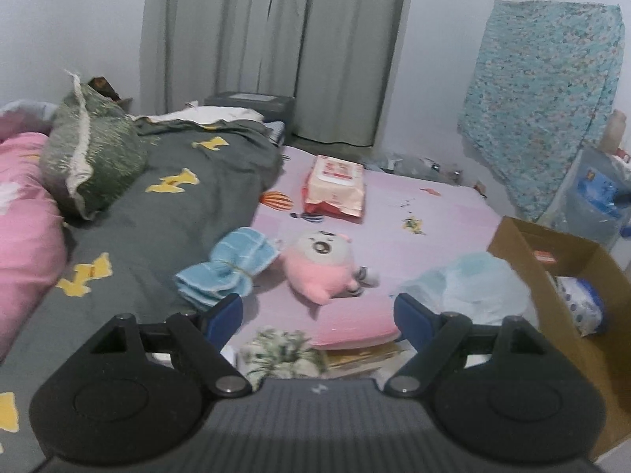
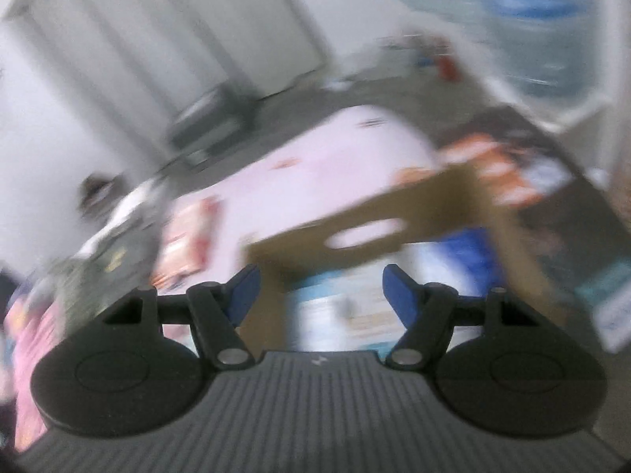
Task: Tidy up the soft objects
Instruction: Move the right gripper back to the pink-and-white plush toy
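On the pink bed sheet (image 1: 434,213) lies a pink plush toy (image 1: 321,266) on its side. A rolled blue towel (image 1: 224,268) tied in the middle rests just left of it. A pale blue plastic bag (image 1: 473,287) sits at the right, beside a brown cardboard box (image 1: 575,315). My left gripper (image 1: 317,315) hovers open just short of the plush, nothing between its fingers. The right wrist view is badly blurred: my right gripper (image 2: 319,289) stands open above the cardboard box (image 2: 355,220), with blurred white and blue things (image 2: 331,311) below it.
A grey quilt (image 1: 157,213) with yellow patches, a green pillow (image 1: 92,153) and pink bedding (image 1: 23,213) fill the bed's left side. A wipes pack (image 1: 335,185) lies farther back. Curtains (image 1: 276,39) and a floral cloth (image 1: 544,94) hang behind.
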Motion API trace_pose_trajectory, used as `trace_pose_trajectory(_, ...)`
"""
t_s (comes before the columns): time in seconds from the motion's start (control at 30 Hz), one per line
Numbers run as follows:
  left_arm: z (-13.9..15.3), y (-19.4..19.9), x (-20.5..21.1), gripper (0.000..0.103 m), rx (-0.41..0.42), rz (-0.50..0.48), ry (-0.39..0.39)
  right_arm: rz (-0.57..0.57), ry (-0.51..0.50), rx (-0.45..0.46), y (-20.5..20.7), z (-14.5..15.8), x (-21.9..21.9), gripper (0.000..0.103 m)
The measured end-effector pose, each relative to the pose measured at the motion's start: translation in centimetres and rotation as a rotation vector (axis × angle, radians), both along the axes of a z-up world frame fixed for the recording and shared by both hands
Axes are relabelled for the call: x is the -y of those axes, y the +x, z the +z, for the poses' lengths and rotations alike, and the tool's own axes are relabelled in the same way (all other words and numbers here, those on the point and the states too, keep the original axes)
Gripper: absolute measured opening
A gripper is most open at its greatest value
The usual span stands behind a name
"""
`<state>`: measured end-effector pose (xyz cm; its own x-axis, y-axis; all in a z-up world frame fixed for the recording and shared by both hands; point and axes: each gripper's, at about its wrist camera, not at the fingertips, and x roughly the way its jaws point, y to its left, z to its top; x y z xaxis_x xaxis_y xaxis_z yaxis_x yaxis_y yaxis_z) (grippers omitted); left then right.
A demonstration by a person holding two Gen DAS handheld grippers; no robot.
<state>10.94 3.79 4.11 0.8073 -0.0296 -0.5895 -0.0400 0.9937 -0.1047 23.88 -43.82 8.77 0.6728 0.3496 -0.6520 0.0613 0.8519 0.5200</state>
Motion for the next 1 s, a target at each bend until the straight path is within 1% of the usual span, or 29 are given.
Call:
trace_pose_trajectory(0.07, -0.2, -0.3, -0.3, 0.085, -0.003, 0.014, 0.015, 0.106, 0.04, -0.007, 1.2, 0.3, -3.7, 0.069)
trace_pose_trajectory(0.2, -1.0, -0.6, -1.0, 0.085, -0.022, 0.023, 0.024, 0.313, 0.156, -0.065, 3.5, -0.4, -11.6, 0.069)
trace_pose_trajectory(0.27, -1.4, -0.8, -1.2, 0.085, -0.029, 0.028, 0.029, 0.384, 0.2, -0.102, 4.5, -1.3, -15.2, 0.069)
trace_pose_trajectory(0.33, -1.7, -0.8, -1.4, 0.085, -0.032, 0.03, 0.037, 0.43, 0.239, -0.142, 5.4, -2.4, -18.4, 0.069)
trace_pose_trajectory(0.4, -2.0, -0.7, -1.6, 0.085, -0.034, 0.024, 0.041, 0.459, 0.251, -0.185, 6.2, -3.6, -21.3, 0.069)
trace_pose_trajectory(0.5, -2.1, 0.0, -1.8, 0.085, -0.035, 0.005, 0.026, 0.497, 0.232, -0.233, 7.2, -5.0, -25.2, 0.069)
trace_pose_trajectory(0.6, -2.3, 1.9, -2.1, 0.085, -0.05, -0.01, -0.017, 0.532, 0.191, -0.258, 8.6, -5.6, -27.9, 0.069)
trace_pose_trajectory(0.63, -2.4, 2.8, -2.2, 0.085, -0.063, -0.015, -0.047, 0.538, 0.173, -0.261, 9.3, -5.6, -28.6, 0.069)
trace_pose_trajectory(0.7, -2.8, 4.9, -2.6, 0.084, -0.113, -0.027, -0.129, 0.564, 0.13, -0.259, 10.8, -5.9, -30.5, 0.069)
trace_pose_trajectory(0.77, -3.6, 7.5, -2.8, 0.084, -0.175, -0.06, -0.223, 0.567, 0.087, -0.256, 12.3, -6.2, -31.6, 0.07)
trace_pose_trajectory(0.83, -4.7, 10.1, -3.0, 0.084, -0.248, -0.076, -0.294, 0.569, 0.054, -0.283, 14.4, -7.1, -32.7, 0.071)
trace_pose_trajectory(0.9, -5.4, 12.1, -2.9, 0.083, -0.29, -0.066, -0.31, 0.546, 0.038, -0.329, 16.2, -8.5, -33.2, 0.071)
trace_pose_trajectory(1.0, -6.2, 15.2, -2.5, 0.084, -0.315, -0.081, -0.308, 0.546, 0.024, -0.378, 18.8, -10.8, -34.2, 0.071)
